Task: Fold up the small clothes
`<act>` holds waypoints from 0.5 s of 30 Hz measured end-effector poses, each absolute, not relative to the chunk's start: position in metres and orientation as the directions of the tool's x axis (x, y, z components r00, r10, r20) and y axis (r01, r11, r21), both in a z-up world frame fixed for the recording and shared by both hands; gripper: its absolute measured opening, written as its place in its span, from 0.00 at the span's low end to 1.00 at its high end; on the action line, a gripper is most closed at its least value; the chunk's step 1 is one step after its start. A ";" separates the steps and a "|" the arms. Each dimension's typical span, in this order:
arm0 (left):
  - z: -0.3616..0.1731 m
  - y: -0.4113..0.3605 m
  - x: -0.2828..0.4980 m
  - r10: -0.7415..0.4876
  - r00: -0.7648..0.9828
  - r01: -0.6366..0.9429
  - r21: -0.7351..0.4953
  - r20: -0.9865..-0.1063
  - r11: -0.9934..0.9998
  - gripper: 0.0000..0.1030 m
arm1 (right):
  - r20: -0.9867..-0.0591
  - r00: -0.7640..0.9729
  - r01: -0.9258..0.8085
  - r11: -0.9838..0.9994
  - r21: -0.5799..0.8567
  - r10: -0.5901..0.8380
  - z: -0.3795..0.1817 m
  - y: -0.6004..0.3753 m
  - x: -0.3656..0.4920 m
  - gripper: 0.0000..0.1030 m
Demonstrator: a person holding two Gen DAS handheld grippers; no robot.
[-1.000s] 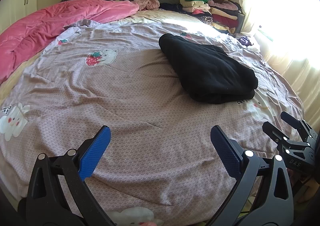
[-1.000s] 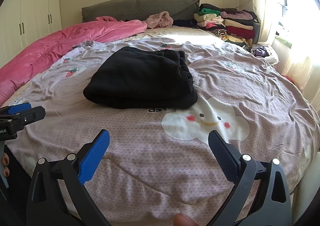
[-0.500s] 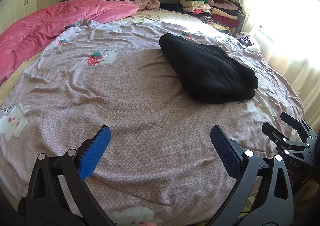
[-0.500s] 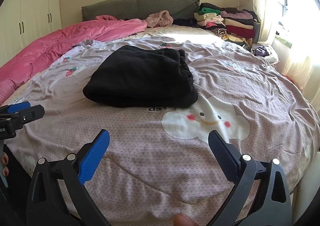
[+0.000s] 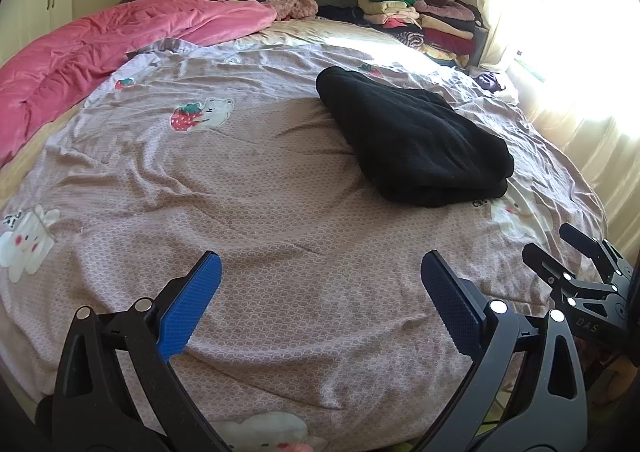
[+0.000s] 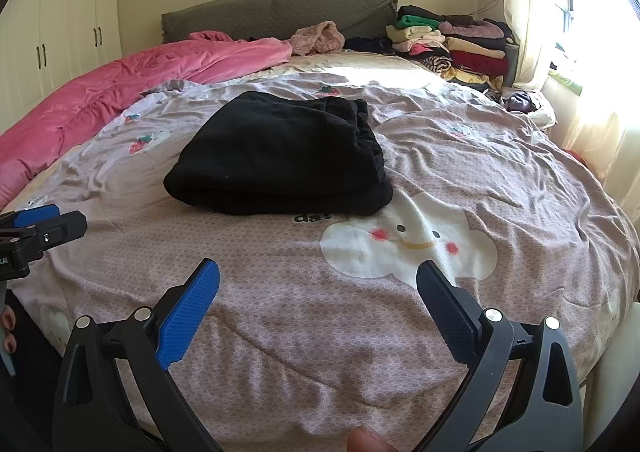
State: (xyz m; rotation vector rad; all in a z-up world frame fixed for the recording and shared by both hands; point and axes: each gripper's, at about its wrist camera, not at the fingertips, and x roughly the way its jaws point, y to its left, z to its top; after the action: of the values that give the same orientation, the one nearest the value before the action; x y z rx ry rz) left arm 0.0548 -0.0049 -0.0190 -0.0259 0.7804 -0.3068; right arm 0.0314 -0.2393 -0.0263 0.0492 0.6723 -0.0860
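A black garment lies folded into a thick bundle on the mauve patterned bedsheet; it also shows in the right wrist view, just behind a white cloud print. My left gripper is open and empty, low over the near edge of the bed, well short of the garment. My right gripper is open and empty, also at the near edge. The right gripper shows at the right edge of the left wrist view. The left gripper shows at the left edge of the right wrist view.
A pink duvet is bunched along the far left. A stack of folded clothes stands at the far right by the grey headboard. A bright curtained window is on the right, white wardrobes on the left.
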 end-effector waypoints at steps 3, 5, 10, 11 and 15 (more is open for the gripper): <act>-0.019 -0.005 0.055 -0.282 0.668 0.263 -0.136 -0.689 0.955 0.91 | -0.624 0.779 0.099 0.995 0.017 -0.067 -0.026 -0.240 0.032 0.96; -0.019 -0.005 0.055 -0.282 0.668 0.263 -0.136 -0.689 0.955 0.91 | -0.625 0.778 0.100 0.995 0.016 -0.069 -0.026 -0.240 0.031 0.96; -0.019 -0.005 0.055 -0.280 0.668 0.261 -0.135 -0.689 0.956 0.91 | -0.626 0.775 0.117 0.993 0.012 -0.084 -0.026 -0.245 0.032 0.96; -0.019 -0.006 0.054 -0.281 0.668 0.260 -0.137 -0.689 0.956 0.91 | -0.626 0.775 0.122 0.993 0.012 -0.087 -0.026 -0.246 0.032 0.96; -0.021 -0.008 0.055 -0.263 0.666 0.249 -0.124 -0.698 0.961 0.91 | -0.632 0.767 0.155 0.988 0.014 -0.112 -0.027 -0.253 0.031 0.96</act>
State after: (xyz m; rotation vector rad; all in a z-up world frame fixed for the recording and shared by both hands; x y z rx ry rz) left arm 0.0547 -0.0083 -0.0209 -0.0184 0.7913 -0.2886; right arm 0.0306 -0.2534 -0.0268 0.0665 0.6811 -0.1453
